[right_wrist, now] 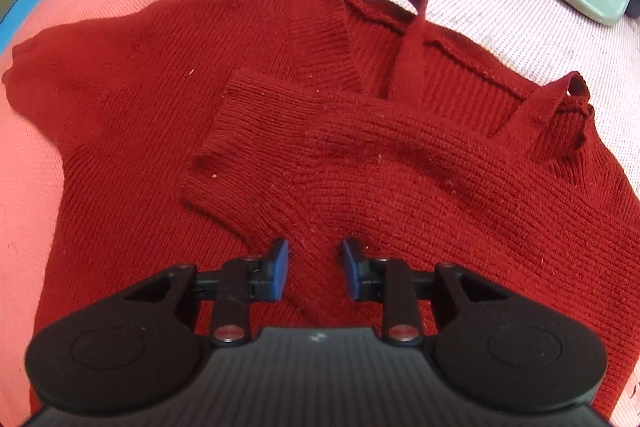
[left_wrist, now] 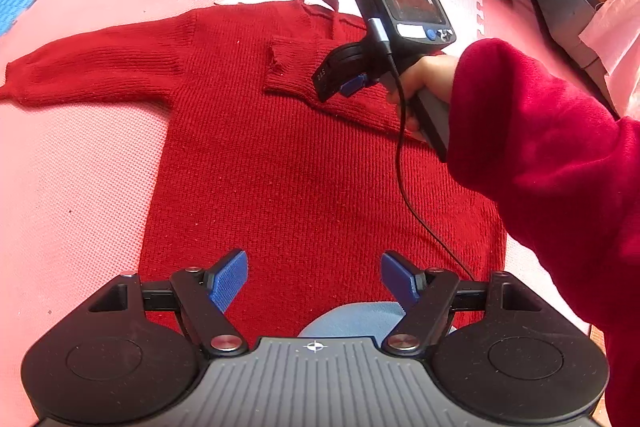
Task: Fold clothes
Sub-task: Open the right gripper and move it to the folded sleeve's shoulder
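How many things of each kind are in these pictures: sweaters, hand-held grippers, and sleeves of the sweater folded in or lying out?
Sweater: 1
Hand-held grippers: 2, the left and the right
Sleeve folded in: 1
Sleeve lying out: 1
Total: 5

A floor of interlocking pink foam mats (left_wrist: 80, 187) is seen; a red knitted sweater (left_wrist: 280, 167) is spread flat on it, one sleeve folded across its chest.
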Tool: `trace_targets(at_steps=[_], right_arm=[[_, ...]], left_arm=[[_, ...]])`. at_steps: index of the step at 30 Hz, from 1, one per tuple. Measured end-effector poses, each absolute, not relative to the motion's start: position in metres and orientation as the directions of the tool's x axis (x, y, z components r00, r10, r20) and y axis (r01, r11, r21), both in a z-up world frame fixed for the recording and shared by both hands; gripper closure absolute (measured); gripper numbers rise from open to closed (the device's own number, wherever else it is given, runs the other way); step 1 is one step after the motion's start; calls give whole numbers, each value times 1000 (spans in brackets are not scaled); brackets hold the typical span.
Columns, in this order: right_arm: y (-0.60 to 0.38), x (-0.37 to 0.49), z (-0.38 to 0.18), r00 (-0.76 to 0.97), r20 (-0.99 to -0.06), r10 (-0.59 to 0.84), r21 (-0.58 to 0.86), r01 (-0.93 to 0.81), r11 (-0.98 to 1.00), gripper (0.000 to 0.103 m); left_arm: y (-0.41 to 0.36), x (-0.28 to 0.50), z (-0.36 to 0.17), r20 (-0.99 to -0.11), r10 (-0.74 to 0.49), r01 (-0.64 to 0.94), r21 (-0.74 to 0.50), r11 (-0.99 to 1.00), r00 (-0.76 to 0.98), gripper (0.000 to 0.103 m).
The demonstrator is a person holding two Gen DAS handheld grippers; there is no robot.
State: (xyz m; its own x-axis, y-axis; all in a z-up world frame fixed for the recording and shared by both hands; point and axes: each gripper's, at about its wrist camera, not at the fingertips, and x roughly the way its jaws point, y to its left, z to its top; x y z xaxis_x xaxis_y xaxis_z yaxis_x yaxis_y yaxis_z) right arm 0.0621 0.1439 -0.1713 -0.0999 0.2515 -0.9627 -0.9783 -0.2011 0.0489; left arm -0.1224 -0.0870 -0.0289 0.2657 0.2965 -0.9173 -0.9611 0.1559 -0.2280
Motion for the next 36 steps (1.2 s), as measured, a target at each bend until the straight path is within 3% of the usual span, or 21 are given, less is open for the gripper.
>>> trace_targets(at_steps=[22, 29, 36], right_arm=[[104, 119, -160, -144, -955, 258, 111, -984, -138, 71], [75, 205, -130, -66, -950, 306, 77, -997, 24, 71], [59, 280, -146, 7, -959, 282, 45, -984, 175, 72]], left_arm=[[-86, -101, -31, -926, 286, -963, -199, 179, 245, 27], [-81, -88, -34, -934, 279, -966, -176, 187, 224, 27], [-83, -65, -38, -938, 267, -959, -160, 234, 222, 27]])
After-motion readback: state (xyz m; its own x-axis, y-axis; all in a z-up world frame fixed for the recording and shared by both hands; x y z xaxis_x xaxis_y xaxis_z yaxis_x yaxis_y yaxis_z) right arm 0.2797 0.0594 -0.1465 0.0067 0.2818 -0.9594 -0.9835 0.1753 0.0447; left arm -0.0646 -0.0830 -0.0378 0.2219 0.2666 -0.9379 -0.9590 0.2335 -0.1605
